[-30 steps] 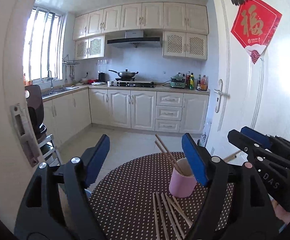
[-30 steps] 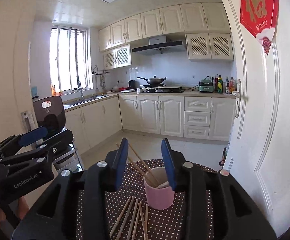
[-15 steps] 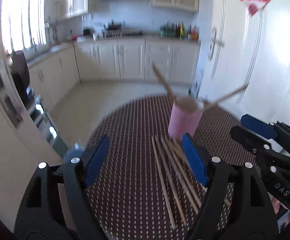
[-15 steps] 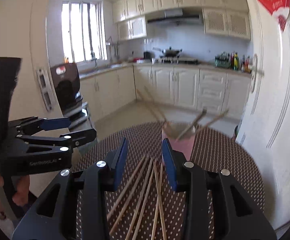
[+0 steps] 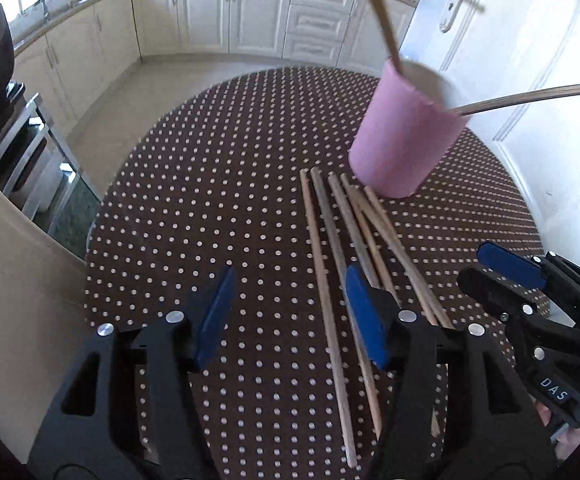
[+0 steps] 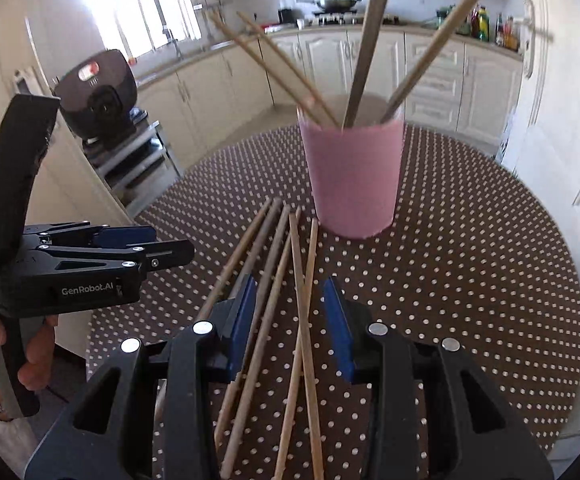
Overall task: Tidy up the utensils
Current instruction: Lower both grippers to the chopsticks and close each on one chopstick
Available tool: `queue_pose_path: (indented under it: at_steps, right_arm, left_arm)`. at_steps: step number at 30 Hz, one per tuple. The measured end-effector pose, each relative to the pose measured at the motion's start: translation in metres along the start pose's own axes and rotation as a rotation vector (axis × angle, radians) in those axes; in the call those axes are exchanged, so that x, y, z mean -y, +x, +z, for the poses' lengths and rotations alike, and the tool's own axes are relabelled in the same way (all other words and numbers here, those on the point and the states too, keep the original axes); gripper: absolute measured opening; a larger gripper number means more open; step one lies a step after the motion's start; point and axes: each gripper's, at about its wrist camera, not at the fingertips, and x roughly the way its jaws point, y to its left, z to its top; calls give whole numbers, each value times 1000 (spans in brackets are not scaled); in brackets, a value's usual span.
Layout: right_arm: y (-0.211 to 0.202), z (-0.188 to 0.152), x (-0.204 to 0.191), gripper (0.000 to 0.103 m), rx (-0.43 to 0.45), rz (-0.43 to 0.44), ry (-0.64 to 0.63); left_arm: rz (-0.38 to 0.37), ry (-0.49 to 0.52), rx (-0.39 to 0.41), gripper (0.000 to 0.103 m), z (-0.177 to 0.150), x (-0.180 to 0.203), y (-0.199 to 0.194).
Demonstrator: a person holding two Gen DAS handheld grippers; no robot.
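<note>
A pink cup [image 5: 404, 136] [image 6: 354, 176] stands on the round brown polka-dot table [image 5: 217, 184] [image 6: 470, 264] and holds several chopsticks [image 6: 370, 32] that lean outward. Several loose wooden chopsticks [image 5: 330, 280] [image 6: 273, 280] lie side by side in front of the cup. My left gripper [image 5: 290, 316] is open and empty above the table, with the loose sticks under its right finger. My right gripper [image 6: 290, 312] is open and hovers over the loose chopsticks, which run between its fingers. Each gripper shows in the other's view: the right one [image 5: 502, 276], the left one [image 6: 161, 244].
The table's edge drops off on the left toward a metal rack [image 5: 29, 140] with a black appliance [image 6: 97, 96]. A white door [image 5: 530, 60] stands close behind the table on the right. Kitchen cabinets [image 5: 249, 12] line the far wall.
Both grippers have tilted down and moved in toward the table. The cup and loose chopsticks now appear much closer, and the right gripper sits over the sticks.
</note>
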Motion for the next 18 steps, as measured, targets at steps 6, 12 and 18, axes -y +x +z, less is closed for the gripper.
queue_pose_path:
  at_steps: [6, 12, 18]
  right_arm:
    - [34, 4, -7, 24, -58, -54, -77]
    - [64, 12, -23, 12, -92, -79, -170]
    - [76, 20, -29, 7, -98, -89, -199]
  left_arm:
    - [4, -16, -24, 57, 4, -6, 20]
    - [-1, -23, -28, 57, 9, -10, 25]
    - [-14, -17, -28, 57, 17, -12, 30]
